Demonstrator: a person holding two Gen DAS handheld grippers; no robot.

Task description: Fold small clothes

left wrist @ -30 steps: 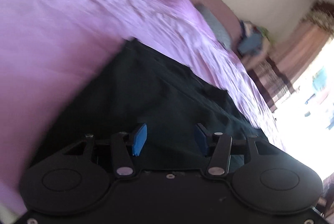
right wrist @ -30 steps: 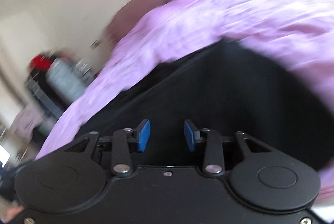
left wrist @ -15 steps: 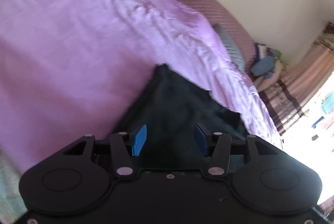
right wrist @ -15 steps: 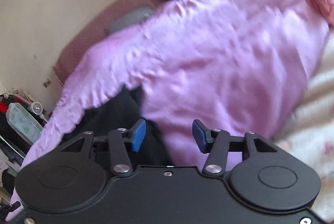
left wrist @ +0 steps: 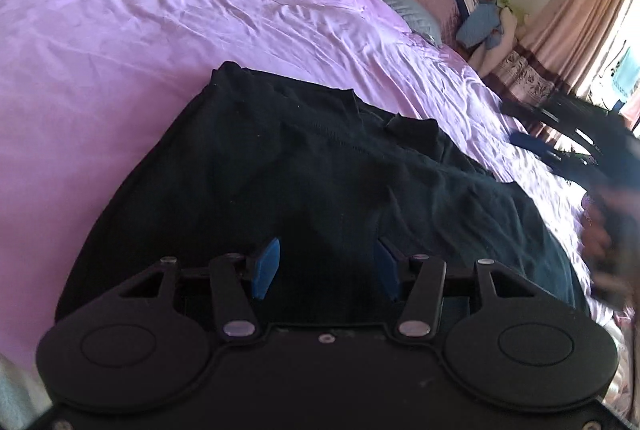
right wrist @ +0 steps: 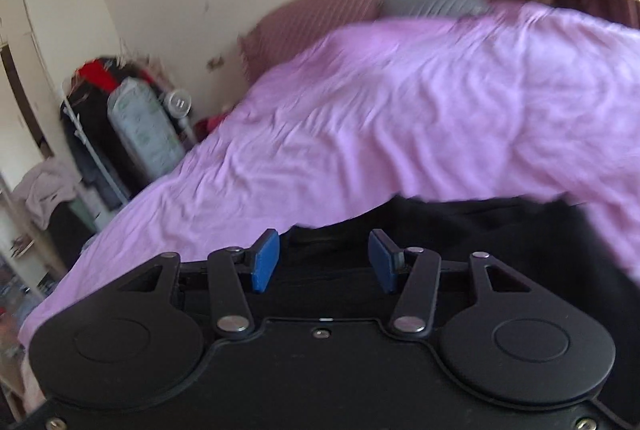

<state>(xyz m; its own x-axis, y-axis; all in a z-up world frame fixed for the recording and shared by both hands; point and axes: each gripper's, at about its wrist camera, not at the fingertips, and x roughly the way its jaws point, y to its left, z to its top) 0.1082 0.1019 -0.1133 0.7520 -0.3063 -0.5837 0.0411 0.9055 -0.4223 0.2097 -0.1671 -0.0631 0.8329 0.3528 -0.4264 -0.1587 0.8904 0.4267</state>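
Dark black-green cotton garment point(left wrist: 304, 181) spread on wrinkled lilac bedsheet point(left wrist: 140, 29), long axis running up-left to down-right, directly under left gripper point(left wrist: 326, 266). Both jaws apart, nothing held; right gripper point(right wrist: 324, 260) at garment's far edge, left nearer.

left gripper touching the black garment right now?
Cannot tell. In the left wrist view the left gripper is open over the black garment, nothing between its pads, but a straight-on view hides any gap.

No text, label, brand or number can be read in either view; everything printed is too blurred or small.
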